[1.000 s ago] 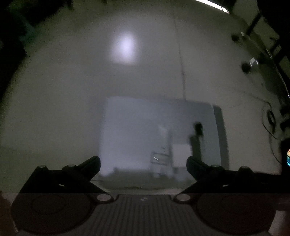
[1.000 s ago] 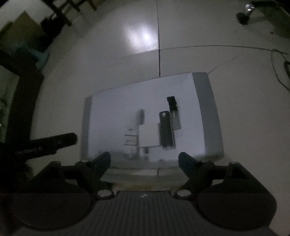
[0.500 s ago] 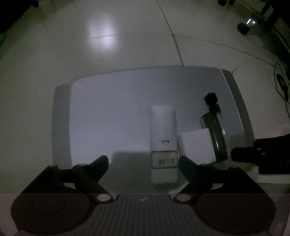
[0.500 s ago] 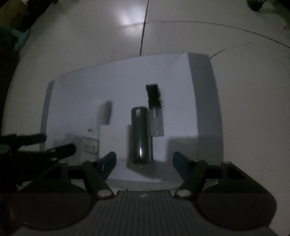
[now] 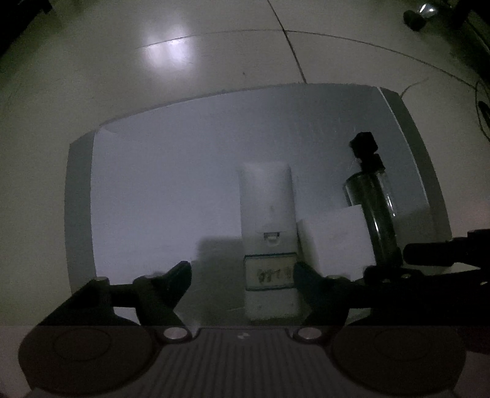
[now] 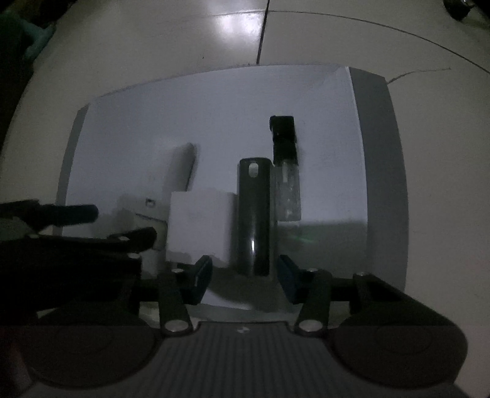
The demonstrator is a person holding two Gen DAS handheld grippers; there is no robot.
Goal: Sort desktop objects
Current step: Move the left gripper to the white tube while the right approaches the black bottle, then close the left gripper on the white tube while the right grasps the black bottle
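A white remote-like device [image 5: 268, 232] with a label lies on a small grey table [image 5: 153, 189], with a white box [image 5: 335, 242] to its right. A dark cylinder [image 6: 254, 217] lies right of the box and a clear spray bottle with a black cap [image 6: 284, 171] beside it. My left gripper [image 5: 242, 277] is open, low over the table, with the white device's near end just inside its right finger. My right gripper [image 6: 245, 278] is open, with the dark cylinder's near end between its fingertips. The left gripper also shows in the right wrist view [image 6: 92, 226].
The table [image 6: 379, 171] stands on a pale tiled floor [image 5: 183, 61]. Its grey edges show on the left and right. A cable [image 5: 480, 110] lies on the floor at the far right. Dark furniture wheels [image 5: 413, 18] sit at the upper right.
Both grippers have moved down and closer to the table. The objects now fill more of each view, and the right gripper's fingers have come closer together around the dark cylinder.
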